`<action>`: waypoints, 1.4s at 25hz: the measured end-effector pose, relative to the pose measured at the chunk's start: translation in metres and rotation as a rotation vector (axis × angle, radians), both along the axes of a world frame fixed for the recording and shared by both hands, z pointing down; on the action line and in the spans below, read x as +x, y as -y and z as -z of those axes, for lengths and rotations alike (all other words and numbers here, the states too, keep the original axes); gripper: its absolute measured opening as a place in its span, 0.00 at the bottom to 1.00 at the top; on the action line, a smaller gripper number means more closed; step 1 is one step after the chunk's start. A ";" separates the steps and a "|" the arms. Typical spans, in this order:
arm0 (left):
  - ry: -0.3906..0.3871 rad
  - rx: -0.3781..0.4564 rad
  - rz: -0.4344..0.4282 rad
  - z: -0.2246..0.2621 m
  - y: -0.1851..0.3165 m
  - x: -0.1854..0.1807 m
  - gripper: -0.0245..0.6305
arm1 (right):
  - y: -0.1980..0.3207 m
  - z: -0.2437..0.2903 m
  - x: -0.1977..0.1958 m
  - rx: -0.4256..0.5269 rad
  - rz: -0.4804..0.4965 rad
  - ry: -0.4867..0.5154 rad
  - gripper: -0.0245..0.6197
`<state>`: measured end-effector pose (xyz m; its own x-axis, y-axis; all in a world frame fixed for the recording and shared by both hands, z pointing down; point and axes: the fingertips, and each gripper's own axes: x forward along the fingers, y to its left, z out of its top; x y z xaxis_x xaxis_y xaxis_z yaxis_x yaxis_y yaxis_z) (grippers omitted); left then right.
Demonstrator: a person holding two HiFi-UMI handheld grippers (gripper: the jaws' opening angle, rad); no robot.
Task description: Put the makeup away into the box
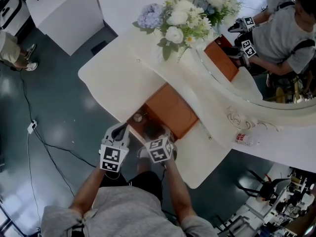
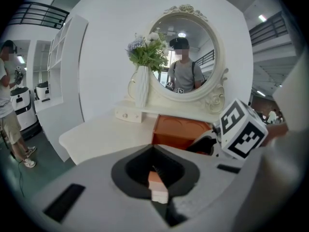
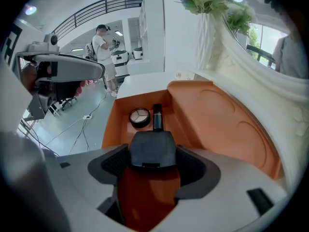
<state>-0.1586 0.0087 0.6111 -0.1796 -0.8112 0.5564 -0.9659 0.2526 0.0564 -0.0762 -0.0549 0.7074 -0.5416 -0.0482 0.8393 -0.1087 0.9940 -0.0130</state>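
A person stands at a white vanity counter (image 1: 113,78) and holds a tool in each hand over an open orange box (image 1: 170,110) at the counter's near edge.

The right tool (image 3: 147,161) is clamped on an orange bottle (image 3: 145,192) with a dark cap, and holds it just above the box's near end. The left tool (image 2: 155,178) is closed on a small peach and white piece (image 2: 158,190). What kind of makeup the piece is cannot be told. This tool hangs just left of the box, off the counter's edge.

The step in hand appears to be lowering the bottle into the box. A round compact (image 3: 139,117) and a black tube (image 3: 157,117) lie side by side at the far end of the compartment. The next move likely calls for setting the bottle down in the free near part, short of those two, and then parting the jaws. The left tool's piece would probably follow.

The lid (image 3: 217,124) lies open flat to the right, so nothing covers the compartment. The two tools are close beside each other and could bump at the box.

Behind the box stand a round mirror (image 1: 276,83) and a vase of flowers (image 1: 182,19), well clear. Another person (image 1: 7,48) stands far off at the left, and a cable (image 1: 32,127) runs along the floor.
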 end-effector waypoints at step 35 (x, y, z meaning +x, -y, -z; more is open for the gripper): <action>0.029 0.030 -0.046 0.021 -0.006 -0.008 0.04 | 0.001 0.013 0.000 -0.015 -0.086 0.005 0.54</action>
